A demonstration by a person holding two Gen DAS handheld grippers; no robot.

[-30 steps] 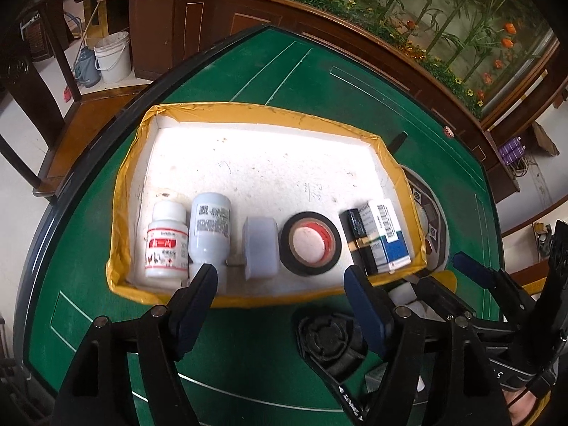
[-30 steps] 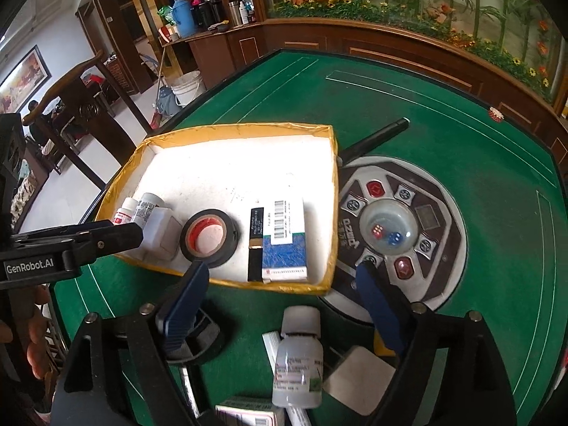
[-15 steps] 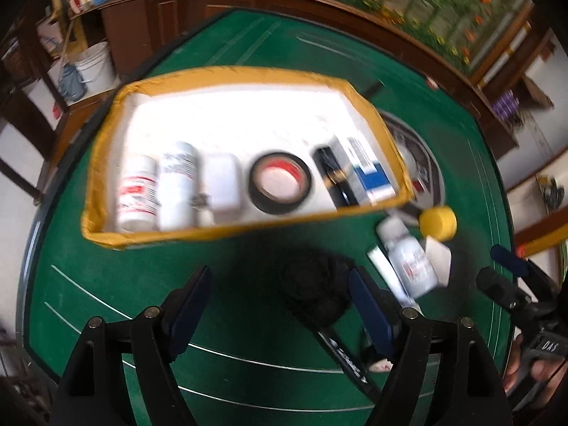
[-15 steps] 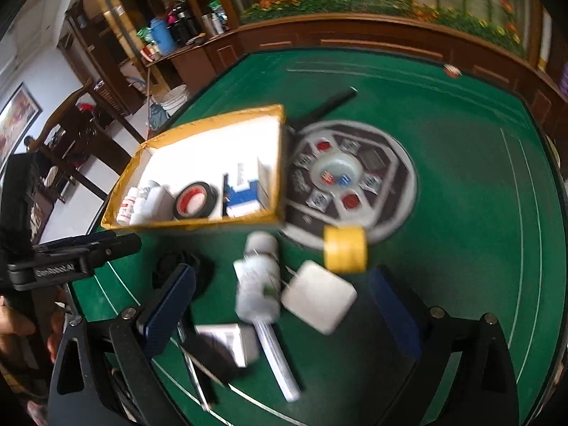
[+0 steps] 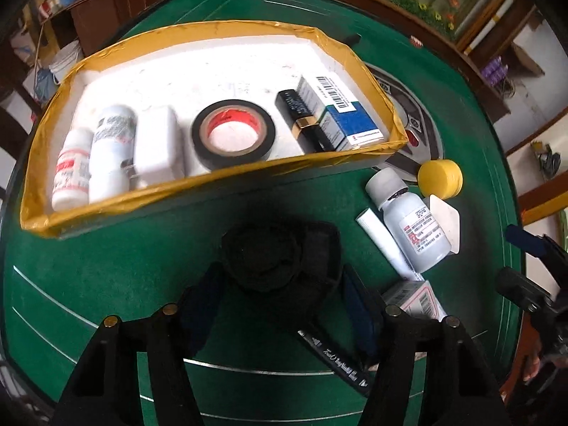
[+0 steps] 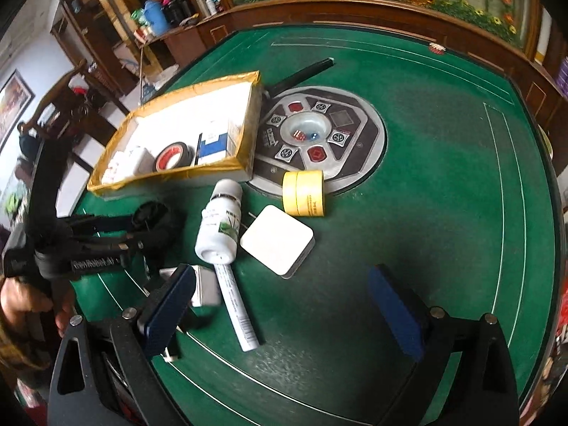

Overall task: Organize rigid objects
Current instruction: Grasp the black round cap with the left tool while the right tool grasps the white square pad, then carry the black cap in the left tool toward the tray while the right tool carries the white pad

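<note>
Green table [image 5: 106, 277] carries yellow-edged tray [image 5: 213, 174] at 12 o'clock, already part filled. Left gripper [image 5: 280, 305] jaws spread around black round object [image 5: 280, 252], not yet clamped; risk: off-centre pinch slips on rounded shell. Right gripper [image 6: 284, 305] open, empty; white bottle [image 6: 220, 227] at 11 o'clock.

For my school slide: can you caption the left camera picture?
Left tongs close around a black object beside the yellow-edged tray.
</note>
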